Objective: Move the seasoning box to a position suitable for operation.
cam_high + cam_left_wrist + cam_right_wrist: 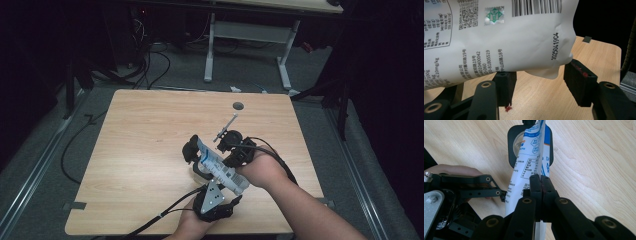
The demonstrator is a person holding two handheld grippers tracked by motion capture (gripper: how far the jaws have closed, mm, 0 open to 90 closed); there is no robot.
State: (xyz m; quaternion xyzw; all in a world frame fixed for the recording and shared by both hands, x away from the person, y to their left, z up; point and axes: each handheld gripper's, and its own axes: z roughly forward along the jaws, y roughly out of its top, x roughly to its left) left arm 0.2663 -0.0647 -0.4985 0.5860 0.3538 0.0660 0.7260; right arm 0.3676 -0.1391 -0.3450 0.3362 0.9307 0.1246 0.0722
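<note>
A white and blue printed pouch is held off the wooden table, slanting from upper left to lower right. My right gripper is shut on the pouch's edge; in the high view this right gripper comes in from the right. My left gripper is open, and the lower corner of the pouch hangs between its pads. The pouch brushes the right pad. From the table's near edge the left gripper reaches up under the pouch. It appears as the left gripper beside the pouch in the right gripper view.
A black rounded-square object lies on the table behind the pouch, and it is the black object left of the pouch from above. A thin metal rod sticks up near the right hand. A round hole marks the far table edge.
</note>
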